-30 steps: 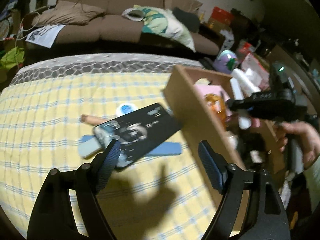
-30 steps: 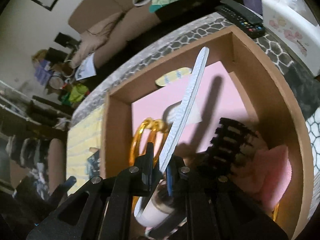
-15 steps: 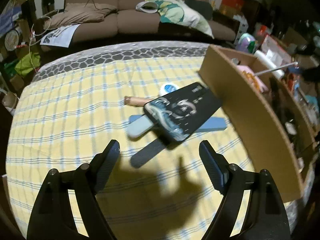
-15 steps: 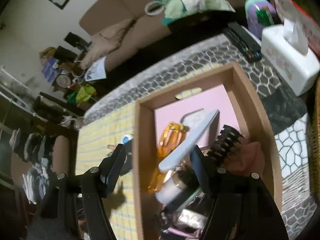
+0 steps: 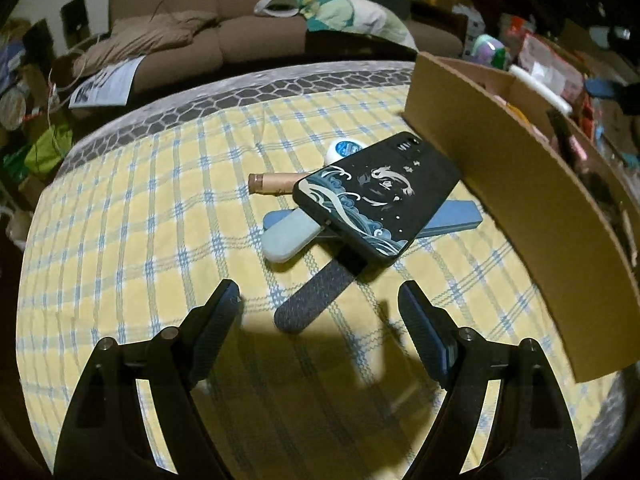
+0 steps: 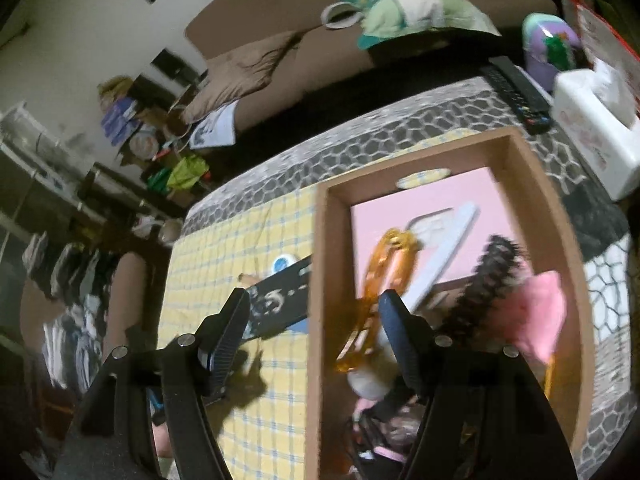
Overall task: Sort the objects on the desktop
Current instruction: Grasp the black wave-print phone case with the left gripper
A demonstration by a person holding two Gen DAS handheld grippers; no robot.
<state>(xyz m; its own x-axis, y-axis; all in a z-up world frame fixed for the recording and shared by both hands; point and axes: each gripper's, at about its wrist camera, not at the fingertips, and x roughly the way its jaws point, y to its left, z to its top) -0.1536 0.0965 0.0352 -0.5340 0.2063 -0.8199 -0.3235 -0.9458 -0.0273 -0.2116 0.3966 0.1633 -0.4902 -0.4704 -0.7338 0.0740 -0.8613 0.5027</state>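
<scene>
Here, L gripper point(image 5: 318, 308) hangs over the yellow checked cloth point(image 5: 160, 220), jaws wide apart w/ nothing between them; just ahead lies a dark nail file point(image 5: 316, 296), its far end under a black phone case point(image 5: 376, 196) that also covers a pale blue buffer point(image 5: 286, 236) and a tan tube point(image 5: 276, 183). R gripper point(image 6: 314, 332), jaws just opened and empty, straddles the near-left wall of the cardboard box point(image 6: 320, 280); the white nail file point(image 6: 448, 252) lies inside, ahead-right, beside an amber hair clip point(image 6: 380, 280) and a black claw clip point(image 6: 488, 276).
</scene>
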